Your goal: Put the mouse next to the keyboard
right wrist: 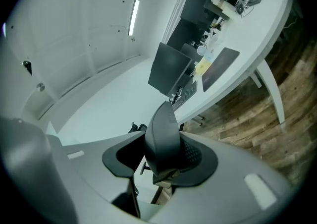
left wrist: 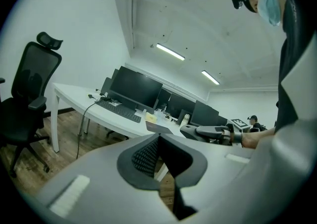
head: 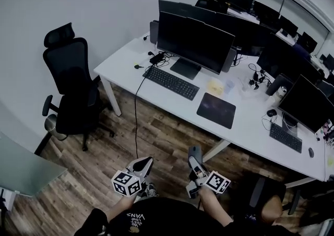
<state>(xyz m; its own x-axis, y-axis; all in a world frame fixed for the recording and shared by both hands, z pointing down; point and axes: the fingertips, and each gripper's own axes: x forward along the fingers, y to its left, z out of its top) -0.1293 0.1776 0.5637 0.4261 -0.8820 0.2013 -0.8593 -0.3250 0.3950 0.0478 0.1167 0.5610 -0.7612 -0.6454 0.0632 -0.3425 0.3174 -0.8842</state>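
Observation:
A dark grey mouse (head: 194,152) sticks out of my right gripper (head: 195,161), which is shut on it low over the wooden floor, well short of the desk. In the right gripper view the mouse (right wrist: 161,136) stands upright between the jaws. The black keyboard (head: 171,82) lies on the white desk (head: 125,57) in front of a monitor (head: 194,42), with a dark mouse pad (head: 216,109) to its right. My left gripper (head: 144,163) hangs beside the right one, shut and holding nothing. From the left gripper view the keyboard (left wrist: 119,110) is far off.
A black office chair (head: 70,83) stands left of the desk on the wooden floor. A cable hangs from the desk's front edge near the keyboard. Further monitors, a second keyboard (head: 285,137) and small items fill the desk's right side.

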